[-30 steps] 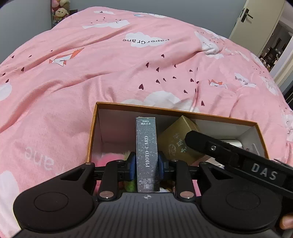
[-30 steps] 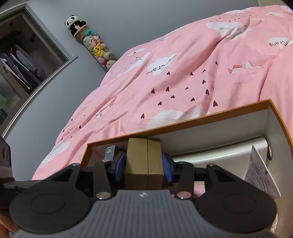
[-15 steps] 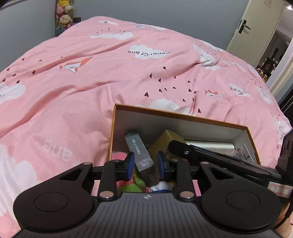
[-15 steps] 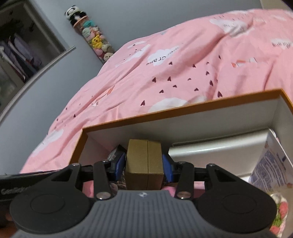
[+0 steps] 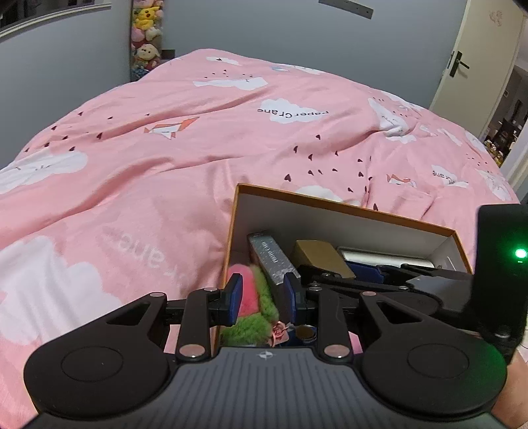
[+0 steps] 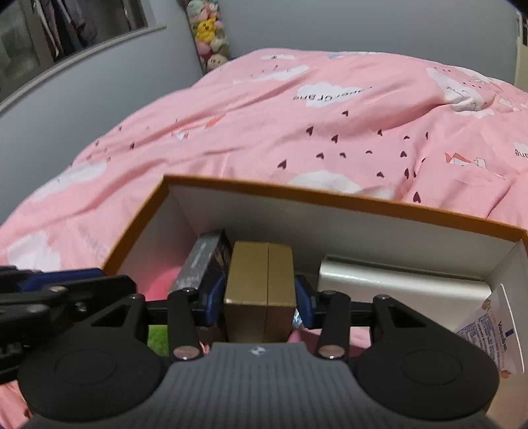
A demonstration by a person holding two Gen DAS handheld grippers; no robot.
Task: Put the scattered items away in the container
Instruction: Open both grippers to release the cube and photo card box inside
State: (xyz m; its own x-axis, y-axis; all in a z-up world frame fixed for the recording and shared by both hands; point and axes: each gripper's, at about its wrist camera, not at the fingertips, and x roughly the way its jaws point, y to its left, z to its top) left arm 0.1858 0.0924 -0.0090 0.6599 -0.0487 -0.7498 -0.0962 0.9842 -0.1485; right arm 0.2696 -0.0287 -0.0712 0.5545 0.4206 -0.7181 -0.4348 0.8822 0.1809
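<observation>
A bedroom: pink duvet [image 5: 198, 158], plush toys [image 5: 145, 43], probably wardrobe [image 6: 66, 26].

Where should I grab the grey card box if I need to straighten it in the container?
Pinch the grey card box across its long sides near the far end, coming from above. It lies tilted by the container's left wall, the gold box crowds its right, and the plush toy sits by its near end, so the top looks freest.
</observation>
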